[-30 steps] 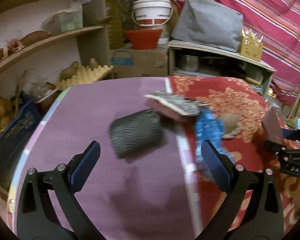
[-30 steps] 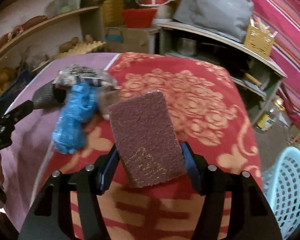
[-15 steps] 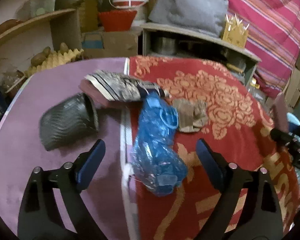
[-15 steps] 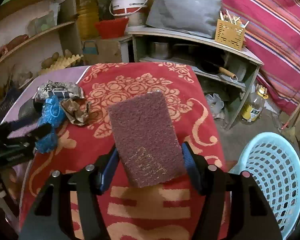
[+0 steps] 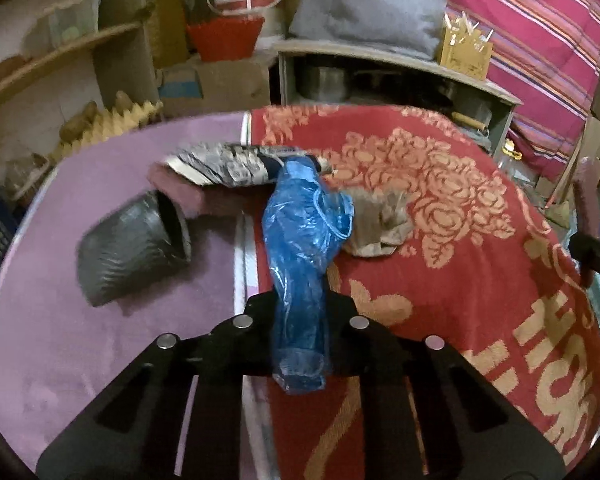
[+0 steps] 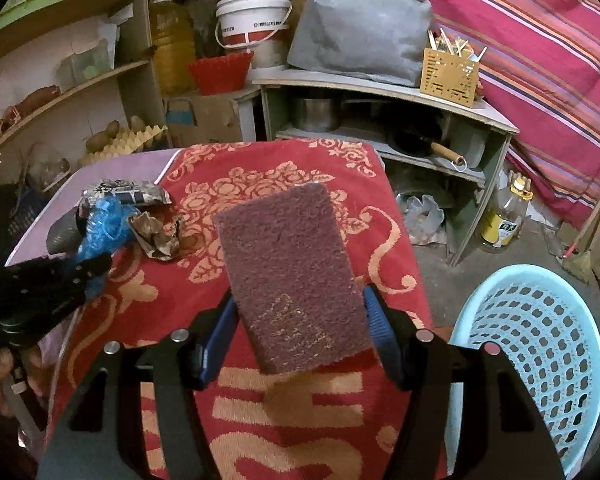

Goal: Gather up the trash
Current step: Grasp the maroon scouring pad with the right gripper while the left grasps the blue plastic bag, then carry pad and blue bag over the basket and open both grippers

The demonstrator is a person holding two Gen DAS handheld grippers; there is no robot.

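The jaws of my left gripper (image 5: 300,308) are closing, and their pads press on the near end of a crumpled blue plastic bag (image 5: 304,232) lying on the table. Beyond the bag lie a printed wrapper (image 5: 232,164), a brown paper wad (image 5: 380,224) and a tipped black cup (image 5: 132,248). My right gripper (image 6: 296,320) is shut on a maroon scouring pad (image 6: 288,280), held above the red cloth. A light blue trash basket (image 6: 540,340) stands on the floor to its right. The left gripper (image 6: 88,272) shows at the left of the right wrist view.
The table carries a red patterned cloth (image 6: 260,184) and a purple mat (image 5: 100,340). Another maroon pad (image 5: 180,196) lies under the wrapper. Behind the table stand shelves, a white bucket (image 6: 256,20) and a low cabinet (image 6: 380,92). An oil bottle (image 6: 504,216) stands on the floor.
My left gripper slid right from the black cup to the blue bag and its jaws closed on it. My right gripper carried the pad rightward, bringing the basket further into view.
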